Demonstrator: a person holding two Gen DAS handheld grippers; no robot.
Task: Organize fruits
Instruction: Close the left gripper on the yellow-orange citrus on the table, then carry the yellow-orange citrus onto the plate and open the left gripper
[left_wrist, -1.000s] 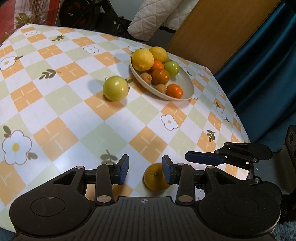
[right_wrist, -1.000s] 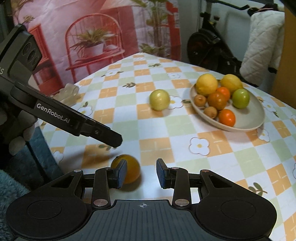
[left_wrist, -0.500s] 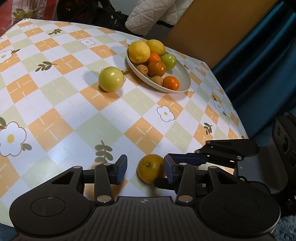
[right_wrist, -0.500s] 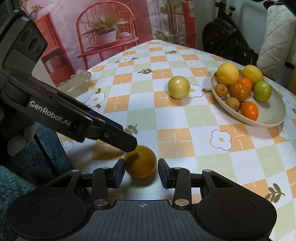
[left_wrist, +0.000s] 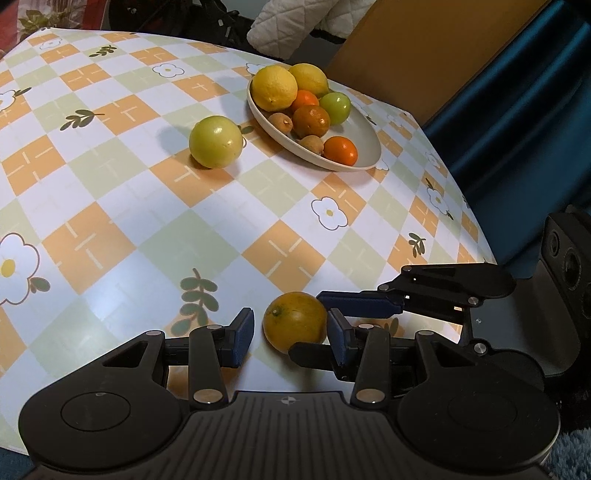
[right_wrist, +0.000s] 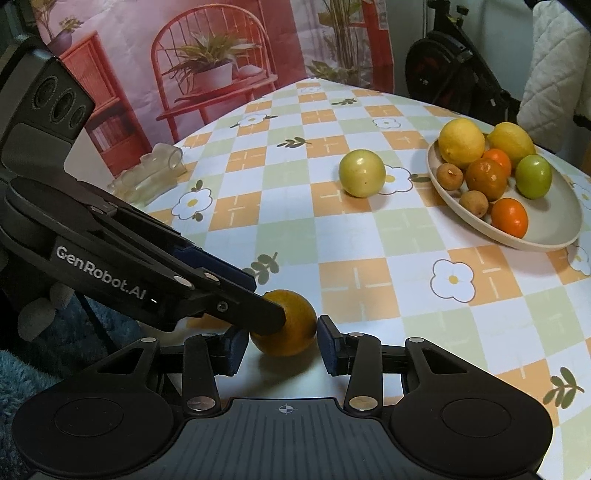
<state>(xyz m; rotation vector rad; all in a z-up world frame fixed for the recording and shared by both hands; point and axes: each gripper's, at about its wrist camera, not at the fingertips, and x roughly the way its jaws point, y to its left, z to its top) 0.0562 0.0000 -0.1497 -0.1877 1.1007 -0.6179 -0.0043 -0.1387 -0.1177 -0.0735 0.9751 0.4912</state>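
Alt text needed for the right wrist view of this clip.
An orange sits on the checked tablecloth between the open right gripper, with the left gripper reaching in against it. Farther back lie a loose green apple and a plate of fruit.

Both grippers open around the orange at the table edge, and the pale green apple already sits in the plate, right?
Not quite: the pale green apple sits on the tablecloth beside the plate, as the right wrist view shows. The left gripper and right gripper do bracket the orange, open.

I'm in a home. Flowered tablecloth, fruit plate at 2 o'clock, exercise bike at 12.
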